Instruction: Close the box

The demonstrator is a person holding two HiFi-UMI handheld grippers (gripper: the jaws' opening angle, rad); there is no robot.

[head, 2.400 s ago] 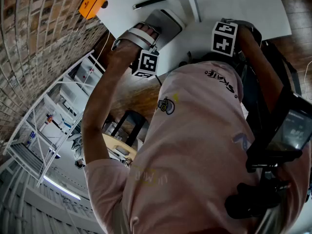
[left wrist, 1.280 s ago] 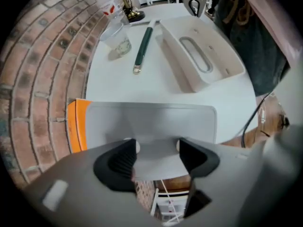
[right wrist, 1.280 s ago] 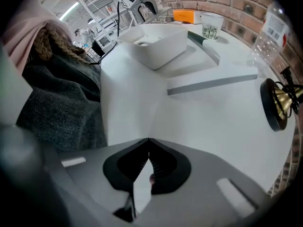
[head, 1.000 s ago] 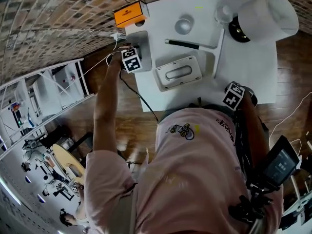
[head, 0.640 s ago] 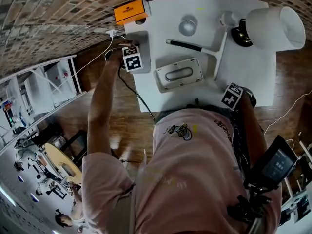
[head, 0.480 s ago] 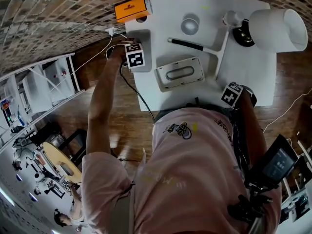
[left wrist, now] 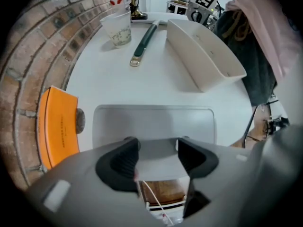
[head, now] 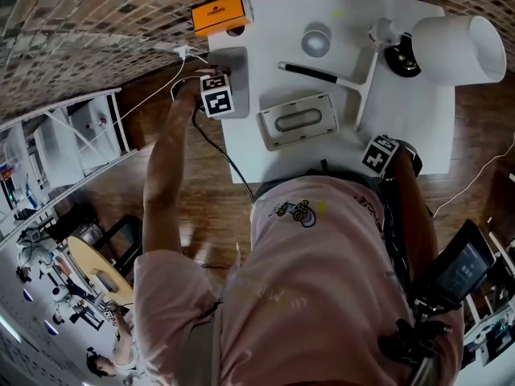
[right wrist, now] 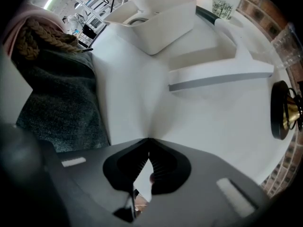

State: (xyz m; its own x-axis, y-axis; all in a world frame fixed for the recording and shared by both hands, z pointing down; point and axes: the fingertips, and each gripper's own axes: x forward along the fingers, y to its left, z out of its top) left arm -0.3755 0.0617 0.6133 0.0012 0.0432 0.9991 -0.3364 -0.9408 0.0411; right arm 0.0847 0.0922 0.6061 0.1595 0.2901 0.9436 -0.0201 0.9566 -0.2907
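An open white box [head: 296,121] lies in the middle of the white table [head: 418,135], also in the left gripper view [left wrist: 203,56]. Its flat grey lid [head: 233,63] lies apart at the table's left edge [left wrist: 154,124]. My left gripper [left wrist: 156,148] points straight down at the lid's near edge, by the marker cube in the head view [head: 219,87]. Its jaws have just been closing; they stand apart over the lid's edge and I see no pad pressing on it. My right gripper [right wrist: 149,157] is shut on nothing at the table's front edge [head: 382,153].
An orange box [head: 219,12] sits beyond the lid against the brick wall. A dark pen [head: 310,71], a small cup [head: 315,39] and a white desk lamp [head: 451,47] stand behind the white box. A cable [head: 211,139] hangs off the table's left edge.
The head view has swung back from the oldest frame to show the whole table. Over the last second the left gripper stays at the lid and the right at the front edge.
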